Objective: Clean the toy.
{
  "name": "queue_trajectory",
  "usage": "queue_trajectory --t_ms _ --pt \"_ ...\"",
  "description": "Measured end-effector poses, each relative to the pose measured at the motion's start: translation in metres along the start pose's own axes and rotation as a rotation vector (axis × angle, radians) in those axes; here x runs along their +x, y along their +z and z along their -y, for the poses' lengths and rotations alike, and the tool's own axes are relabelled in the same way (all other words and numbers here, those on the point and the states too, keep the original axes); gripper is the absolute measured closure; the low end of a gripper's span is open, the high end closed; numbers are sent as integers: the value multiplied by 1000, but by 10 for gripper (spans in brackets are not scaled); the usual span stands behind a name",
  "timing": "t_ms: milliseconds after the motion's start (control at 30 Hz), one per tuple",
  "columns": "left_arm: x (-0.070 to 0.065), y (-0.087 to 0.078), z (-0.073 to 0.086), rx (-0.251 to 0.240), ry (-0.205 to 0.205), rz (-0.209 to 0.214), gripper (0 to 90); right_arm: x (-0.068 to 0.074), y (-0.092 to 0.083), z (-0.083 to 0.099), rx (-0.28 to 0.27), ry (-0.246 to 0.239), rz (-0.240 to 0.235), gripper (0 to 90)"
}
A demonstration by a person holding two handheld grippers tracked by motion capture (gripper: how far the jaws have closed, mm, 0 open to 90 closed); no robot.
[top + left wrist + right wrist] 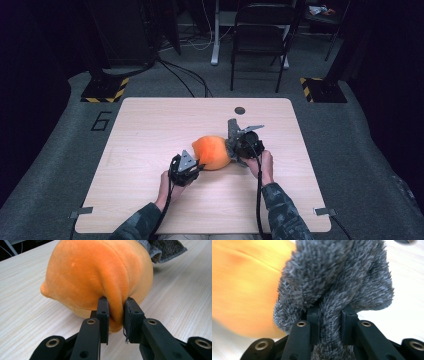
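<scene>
High view: table [150, 125] lit bright from above, room around it dark, corners almost black — soft, low-res picture. Small soft shadows under the plush [212, 152]. Left gripper view is sharp, even light, mild shadow below the plush. Right gripper view: orange side is blurred and overexposed, table bg washed out — grey cloth [337, 282] fairly sharp.

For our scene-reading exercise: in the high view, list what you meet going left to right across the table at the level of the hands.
Left gripper → orange plush toy → grey fuzzy cloth → right gripper
</scene>
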State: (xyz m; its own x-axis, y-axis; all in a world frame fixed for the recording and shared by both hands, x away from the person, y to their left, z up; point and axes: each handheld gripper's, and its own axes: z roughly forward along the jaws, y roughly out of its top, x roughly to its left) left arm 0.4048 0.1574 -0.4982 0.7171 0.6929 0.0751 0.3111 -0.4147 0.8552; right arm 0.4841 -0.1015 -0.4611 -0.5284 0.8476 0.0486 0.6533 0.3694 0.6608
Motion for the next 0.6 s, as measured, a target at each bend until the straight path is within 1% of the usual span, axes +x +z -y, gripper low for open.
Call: queue_trajectory --t_ms 67,100,133,167,200,233,267,367,400,467,500,533,600 --pt "0 0 0 -4 4 1 763 -3 2 4 20 -2 10 740" --pt "0 0 0 -10 -5 2 763 -4 3 5 30 -2 15 740" --pt "1 0 0 -15 -7 4 763 -5 4 5 27 -5 22 741" --pt "1 0 0 -17 -7 5 763 -7 4 5 37 -6 24 741" --pt "2 0 1 -19 -11 8 764 -8 6 6 39 -4 33 741" --pt "2 -1 1 -23 -16 7 764 -9 7 7 53 0 43 741" --pt "3 -2 0 -20 -12 7 764 -10 8 8 62 1 59 741" --pt "5 -2 0 -24 -20 15 764 -15 6 8 67 -12 83 742" --pt "5 -3 -1 -26 -25 15 765 -16 3 7 56 0 83 743" --pt "5 -3 -1 -28 -30 26 765 -16 -9 2 21 6 81 742" --pt "6 -3 -1 -29 -31 28 765 -15 -16 -1 -12 -13 91 742" --pt "6 -3 -1 -26 -28 29 765 -13 -22 -5 -30 -13 83 742" --pt "7 -4 -1 -31 -35 33 765 -7 -34 -12 -78 -20 54 742"
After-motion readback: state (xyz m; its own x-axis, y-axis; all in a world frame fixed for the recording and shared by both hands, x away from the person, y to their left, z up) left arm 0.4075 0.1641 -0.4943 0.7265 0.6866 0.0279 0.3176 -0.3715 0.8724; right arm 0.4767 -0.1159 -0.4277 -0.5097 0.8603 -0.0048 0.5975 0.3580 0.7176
